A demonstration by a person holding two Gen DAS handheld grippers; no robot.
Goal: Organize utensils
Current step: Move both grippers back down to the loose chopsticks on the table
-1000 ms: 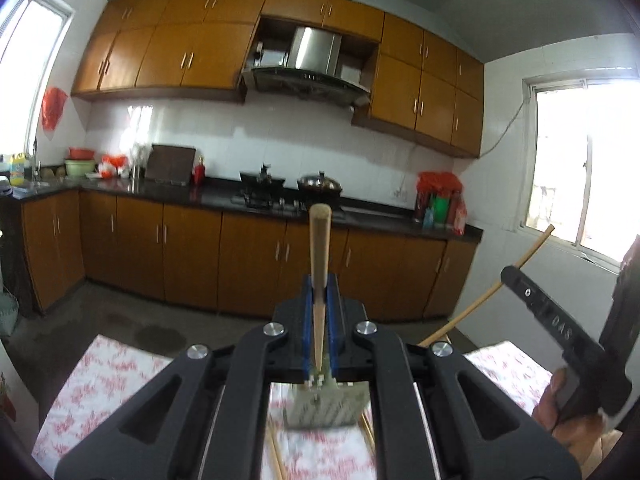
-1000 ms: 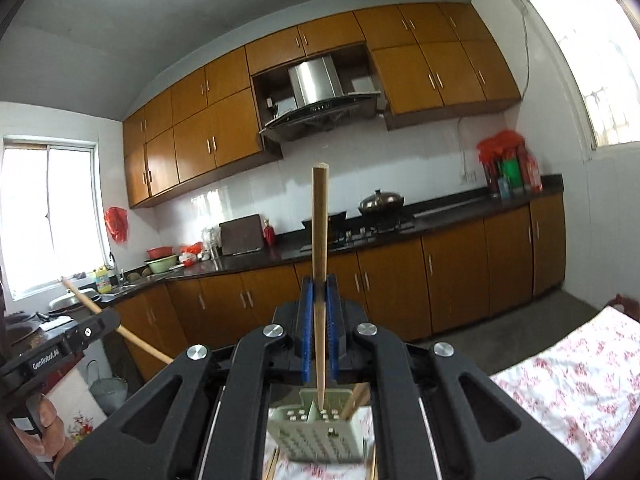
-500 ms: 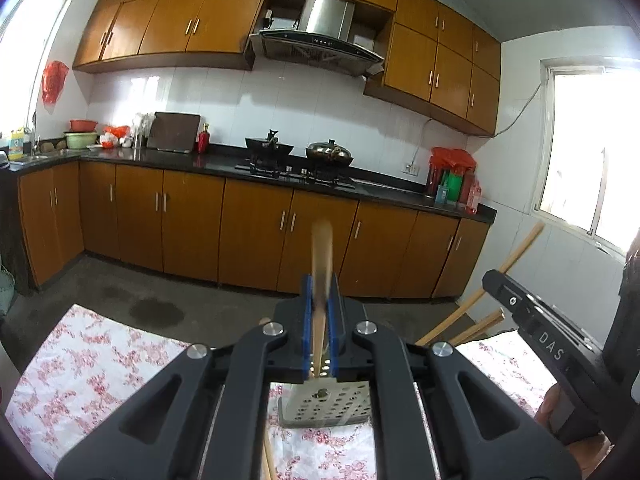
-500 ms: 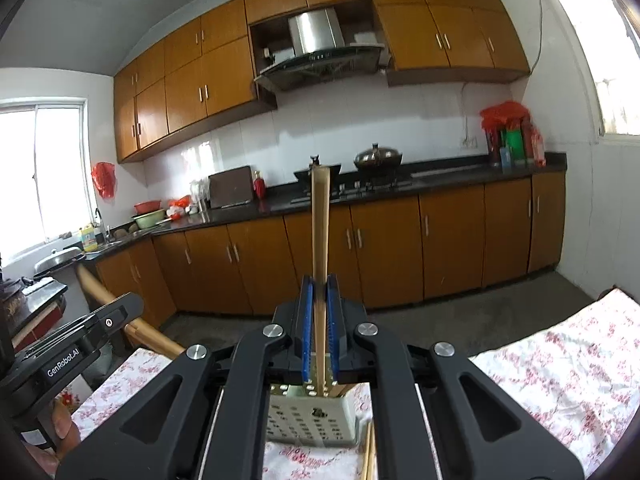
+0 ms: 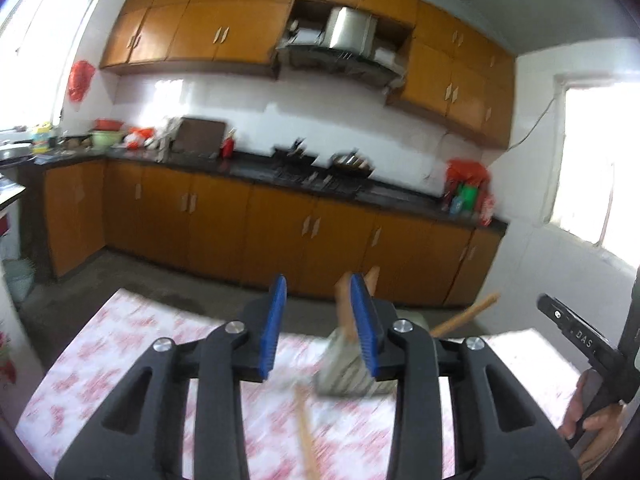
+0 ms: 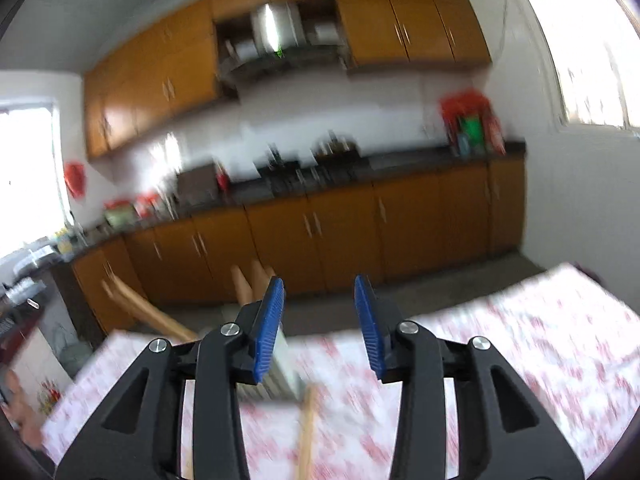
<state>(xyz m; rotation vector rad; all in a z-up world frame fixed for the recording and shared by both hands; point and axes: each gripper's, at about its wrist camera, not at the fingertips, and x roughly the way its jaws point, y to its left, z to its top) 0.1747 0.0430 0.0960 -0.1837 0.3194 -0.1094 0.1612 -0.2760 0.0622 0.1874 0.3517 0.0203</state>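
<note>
**Both claws letting go above the utensil holder**

Left claw (image 5: pixel 318 326): its blue-padded jaws are opening, with nothing pressed between them. A chopstick (image 5: pixel 343 309) is standing just inside the right-hand pad, its foot going down into the holder; whether it is touching that pad is lost in the blur.

Right claw (image 6: pixel 319 324): its jaws are likewise opening, and the gap between the pads is showing only cloth and floor.

Utensil holder (image 5: pixel 340 372): a pale, perforated box sitting on the flowered tablecloth (image 5: pixel 120 344). From the left claw it is lying just ahead and slightly right of centre, partly hidden by the right-hand finger. From the right claw it (image 6: pixel 280 376) is lying ahead and left, mostly behind the left-hand finger.

Chopsticks in the holder: several tan sticks (image 6: pixel 250 284) are rising out of it, leaning left in the right claw's view.

Loose chopstick (image 5: pixel 306 432): lying flat on the cloth, in front of the holder, running toward the onlooker between the claw's fingers.

A person's hand (image 5: pixel 592 420) is gripping the other tool's handle at the right edge.
</note>
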